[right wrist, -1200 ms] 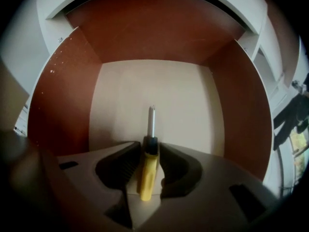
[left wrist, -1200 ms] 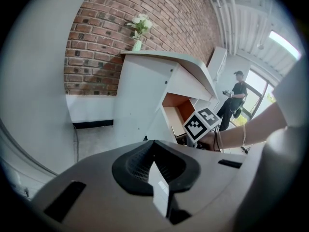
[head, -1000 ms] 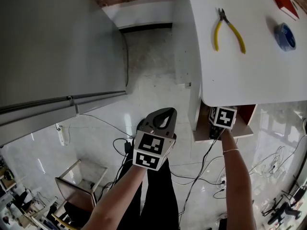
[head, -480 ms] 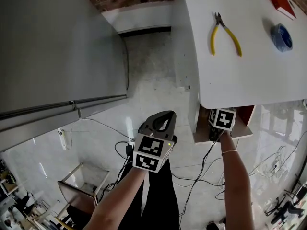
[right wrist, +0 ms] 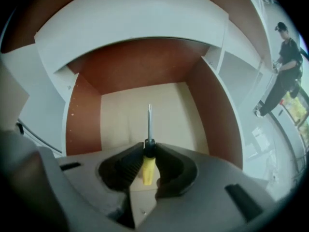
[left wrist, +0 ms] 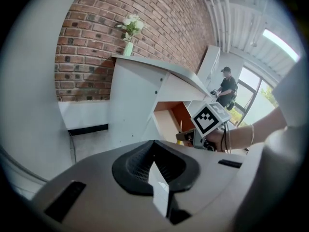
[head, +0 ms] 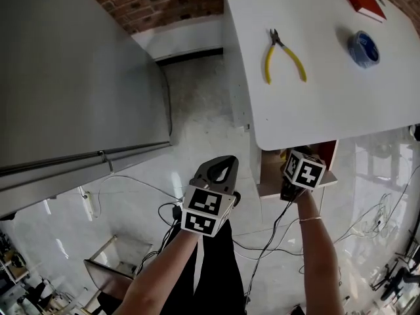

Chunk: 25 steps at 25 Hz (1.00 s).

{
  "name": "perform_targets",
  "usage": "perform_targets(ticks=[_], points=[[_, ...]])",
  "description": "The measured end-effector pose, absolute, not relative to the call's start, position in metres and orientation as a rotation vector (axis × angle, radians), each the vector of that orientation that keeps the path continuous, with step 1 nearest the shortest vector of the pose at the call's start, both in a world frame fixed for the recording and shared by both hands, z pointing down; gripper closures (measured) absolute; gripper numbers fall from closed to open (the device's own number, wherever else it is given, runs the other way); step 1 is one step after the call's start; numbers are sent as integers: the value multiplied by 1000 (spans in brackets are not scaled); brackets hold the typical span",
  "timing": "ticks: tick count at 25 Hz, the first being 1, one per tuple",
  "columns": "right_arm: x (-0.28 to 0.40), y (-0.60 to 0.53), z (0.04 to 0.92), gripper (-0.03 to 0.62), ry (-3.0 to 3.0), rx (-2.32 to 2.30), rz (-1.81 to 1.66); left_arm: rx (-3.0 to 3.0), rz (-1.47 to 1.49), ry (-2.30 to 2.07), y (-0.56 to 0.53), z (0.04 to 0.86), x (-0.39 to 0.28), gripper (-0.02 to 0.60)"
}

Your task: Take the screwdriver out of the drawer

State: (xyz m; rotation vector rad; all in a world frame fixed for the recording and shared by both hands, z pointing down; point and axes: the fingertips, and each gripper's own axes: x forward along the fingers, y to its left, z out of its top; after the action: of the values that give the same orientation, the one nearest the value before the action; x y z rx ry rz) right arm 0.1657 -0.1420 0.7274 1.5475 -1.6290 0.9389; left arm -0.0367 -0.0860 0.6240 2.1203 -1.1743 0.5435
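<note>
Screwdriver [right wrist: 149,124] between right gripper [right wrist: 148,151] jaws

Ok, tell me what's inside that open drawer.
Only the screwdriver, gripped by the right tongs, shows over the bare pale floor of the drawer. The tongs cover the floor's near strip, so that part is unseen.

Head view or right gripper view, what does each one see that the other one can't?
Only the head view shows the yellow pliers and blue tape roll on the white table. Only the right gripper view shows the screwdriver, pinched in the right claw, whose jaws have just been closing. Both show the open drawer.
</note>
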Motion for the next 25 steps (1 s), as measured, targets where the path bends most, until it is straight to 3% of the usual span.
perform_targets(ticks=[25], points=[[172,-95,562,514,-1795,1875,953,2310,554,-1044,-89,543,-12,589]])
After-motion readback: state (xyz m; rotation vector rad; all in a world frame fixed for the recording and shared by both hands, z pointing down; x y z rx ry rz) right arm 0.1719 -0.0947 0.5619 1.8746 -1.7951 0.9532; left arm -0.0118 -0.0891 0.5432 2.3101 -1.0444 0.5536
